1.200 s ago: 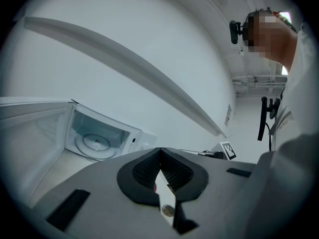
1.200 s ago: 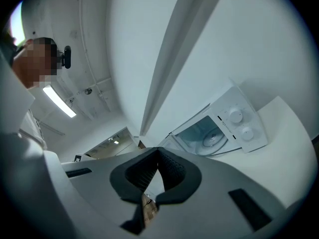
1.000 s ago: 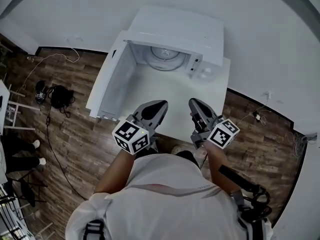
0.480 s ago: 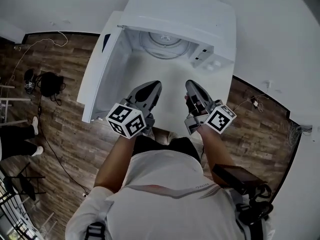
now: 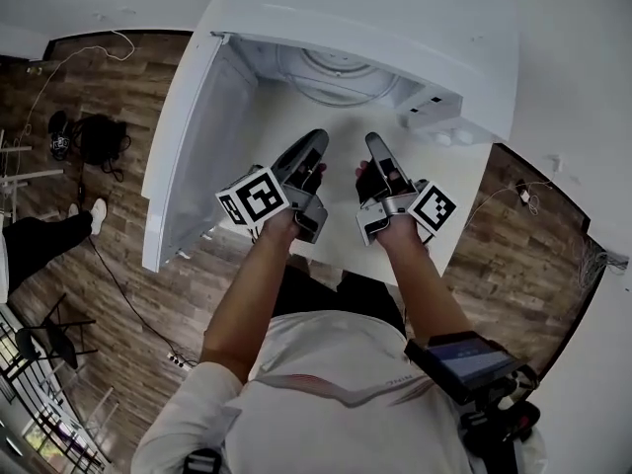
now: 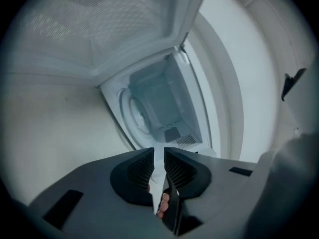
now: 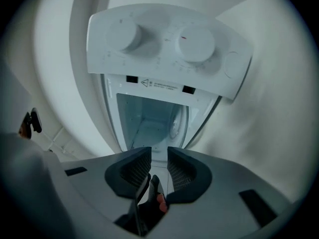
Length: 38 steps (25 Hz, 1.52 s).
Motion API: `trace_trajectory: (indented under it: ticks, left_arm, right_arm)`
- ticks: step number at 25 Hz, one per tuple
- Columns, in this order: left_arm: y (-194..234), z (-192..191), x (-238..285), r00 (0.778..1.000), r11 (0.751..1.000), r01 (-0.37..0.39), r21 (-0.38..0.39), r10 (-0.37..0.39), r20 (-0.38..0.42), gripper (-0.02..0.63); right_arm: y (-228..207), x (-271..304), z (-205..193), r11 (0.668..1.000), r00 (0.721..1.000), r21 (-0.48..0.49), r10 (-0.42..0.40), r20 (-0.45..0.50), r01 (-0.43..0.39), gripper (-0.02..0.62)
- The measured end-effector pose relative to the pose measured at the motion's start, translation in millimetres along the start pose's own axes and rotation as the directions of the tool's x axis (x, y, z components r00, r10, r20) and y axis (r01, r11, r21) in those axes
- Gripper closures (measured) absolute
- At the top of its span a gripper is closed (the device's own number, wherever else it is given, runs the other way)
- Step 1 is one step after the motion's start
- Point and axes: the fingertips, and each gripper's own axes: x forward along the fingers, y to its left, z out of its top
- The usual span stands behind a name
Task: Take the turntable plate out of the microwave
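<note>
On a white desk (image 5: 331, 131) over a wood-plank floor (image 5: 118, 265) stands one microwave (image 5: 395, 18), its door (image 5: 188, 136) open along the desk's left edge, one round clear-glass turntable plate (image 5: 336, 72) lying flat inside, while the left gripper (image 5: 316, 142) and the right gripper (image 5: 375, 146) hover near the desk's front edge, empty jaws opening.

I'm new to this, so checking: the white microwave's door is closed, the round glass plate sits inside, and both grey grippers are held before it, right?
No: the head view shows the white microwave's door swung open. The round glass plate does sit inside, and the left gripper and right gripper are before it, jaws opening, empty.
</note>
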Motion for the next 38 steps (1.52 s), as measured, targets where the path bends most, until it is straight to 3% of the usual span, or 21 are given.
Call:
trace_trajectory:
  ticks: [4, 6, 11, 20, 33, 38]
  left_arm:
    - [24.9, 4.3, 18.4, 0.999, 0.983, 0.039, -0.18, -0.033, 0.036, 0.49]
    - [35.6, 7.0, 26.4, 0.998, 0.973, 0.046, -0.226, -0.036, 0.049, 0.473]
    - [53.2, 14.2, 42.6, 0.999, 0.966, 0.036, -0.256, -0.025, 0.045, 0.456]
    - [83.4, 31.2, 63.3, 0.999, 0.949, -0.01, -0.315, 0.021, 0.033, 0.442]
    - [89.9, 37.1, 80.5, 0.999, 0.931, 0.022, -0.365, -0.01, 0.035, 0.44]
    - [88.6, 41.7, 84.1, 0.999, 0.921, 0.037, -0.388, -0.02, 0.048, 0.442]
  right_arm:
    - [-21.0, 18.7, -3.2, 0.996, 1.0, 0.09, -0.011, -0.009, 0.012, 0.478]
    - [-28.0, 27.5, -3.3, 0.993, 1.0, 0.119, -0.012, -0.012, 0.014, 0.467]
    - [-43.6, 44.7, 1.6, 0.977, 1.0, 0.211, -0.019, 0.015, 0.015, 0.446]
    - [-63.6, 75.8, -3.4, 0.966, 0.999, 0.253, -0.047, 0.013, 0.042, 0.428]
    - [-77.1, 98.4, -8.8, 0.956, 0.998, 0.291, -0.053, 0.026, 0.043, 0.428]
    - [-73.1, 103.2, -5.8, 0.951, 0.999, 0.308, -0.021, 0.05, 0.005, 0.428]
